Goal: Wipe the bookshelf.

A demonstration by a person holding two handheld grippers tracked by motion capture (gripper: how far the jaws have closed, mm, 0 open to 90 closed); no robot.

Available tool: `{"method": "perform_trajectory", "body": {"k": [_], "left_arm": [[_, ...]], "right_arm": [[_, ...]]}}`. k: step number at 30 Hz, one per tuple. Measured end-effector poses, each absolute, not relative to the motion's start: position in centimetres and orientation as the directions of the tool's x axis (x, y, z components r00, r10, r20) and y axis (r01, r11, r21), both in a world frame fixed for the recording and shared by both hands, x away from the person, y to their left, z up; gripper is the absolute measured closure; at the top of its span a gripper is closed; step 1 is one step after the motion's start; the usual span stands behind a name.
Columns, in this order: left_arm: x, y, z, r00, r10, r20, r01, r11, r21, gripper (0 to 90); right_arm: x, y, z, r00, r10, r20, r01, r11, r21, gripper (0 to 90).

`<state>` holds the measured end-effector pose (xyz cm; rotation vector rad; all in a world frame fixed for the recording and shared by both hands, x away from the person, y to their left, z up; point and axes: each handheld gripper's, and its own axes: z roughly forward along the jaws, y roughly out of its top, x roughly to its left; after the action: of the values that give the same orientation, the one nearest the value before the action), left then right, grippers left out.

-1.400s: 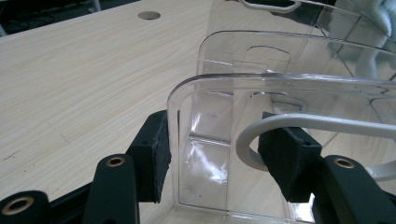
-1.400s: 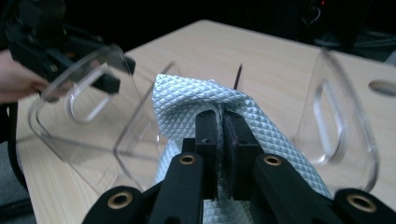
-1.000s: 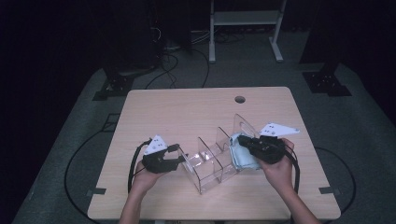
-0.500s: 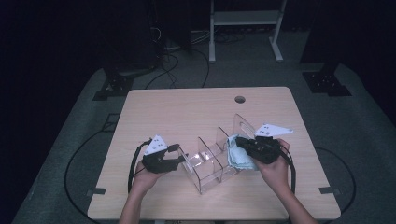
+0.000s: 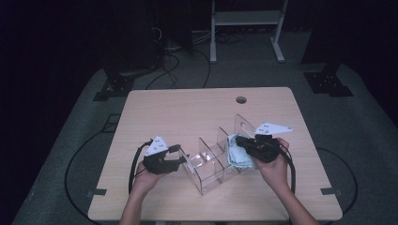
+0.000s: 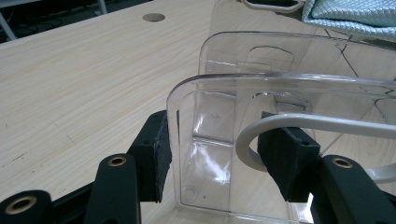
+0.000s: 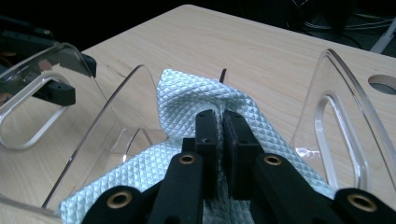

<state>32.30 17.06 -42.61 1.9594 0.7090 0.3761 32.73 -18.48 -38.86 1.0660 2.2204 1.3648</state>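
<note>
A: Progress check, cloth-into-organiser run. Where did things stand?

B: Cloth (image 7: 187,100) was partly in. My right hand-held gripper (image 7: 217,122) was clenched on a fold of it, the pale blue waffle weave bunched up between the pads, and I held it over the far compartment of the clear organiser (image 5: 213,161). In the high view the cloth (image 5: 238,155) sat between the last two dividers, at the right end of the rack.

A: And the other side?

B: My left hand-held gripper (image 6: 212,154) was grasping the organiser's near end wall. One pad pressed on the outside of the clear panel, the other on the inside by the handle cutout. From above, that hand-held gripper (image 5: 176,161) sat at the rack's left end, bracing it on the worktop (image 5: 187,112).

A: So what counted as done?

B: Judged from the frames: rack steadied, cloth picked up and brought into its compartment. Some of it already lay low inside.

A: What remained?

B: Cloth was not yet let go, and its upper fold stood above the dividers. My estimate: push it down, release the right grip, then release the left. I could not tell whether the bottom edge reached the compartment floor.

A: Other compartments?

B: Nothing in them that I could see.
</note>
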Motion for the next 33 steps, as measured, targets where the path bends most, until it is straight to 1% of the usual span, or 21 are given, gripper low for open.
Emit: {"method": "perform_trajectory", "body": {"k": [3,8,16,21,26,33], "left_arm": [[32.3,17.1,-42.6,0.779,0.625,-0.039,0.321,-0.345,0.882,45.4],[32.3,17.1,-42.6,0.779,0.625,-0.04,0.322,-0.345,0.882,45.4],[32.3,17.1,-42.6,0.78,0.625,-0.04,0.321,-0.344,0.882,45.4],[32.4,17.1,-42.6,0.779,0.626,-0.044,0.323,-0.341,0.883,45.4],[32.3,17.0,-42.6,0.779,0.626,-0.04,0.321,-0.344,0.882,45.4],[32.3,17.0,-42.6,0.781,0.624,-0.039,0.32,-0.346,0.882,45.5]], "right_arm": [[32.2,-18.6,-38.8,-0.67,0.737,0.088,0.418,0.276,0.866,84.7],[33.3,-17.9,-38.7,-0.663,0.743,0.094,0.425,0.27,0.864,84.7],[33.2,-17.8,-38.6,-0.667,0.742,0.076,0.42,0.29,0.86,84.7],[34.9,-16.9,-38.4,-0.663,0.741,0.1,0.445,0.283,0.849,84.7],[35.2,-16.6,-38.2,-0.662,0.744,0.092,0.451,0.297,0.842,84.7],[37.8,-14.5,-37.5,-0.638,0.766,0.077,0.497,0.334,0.801,84.7]]}}
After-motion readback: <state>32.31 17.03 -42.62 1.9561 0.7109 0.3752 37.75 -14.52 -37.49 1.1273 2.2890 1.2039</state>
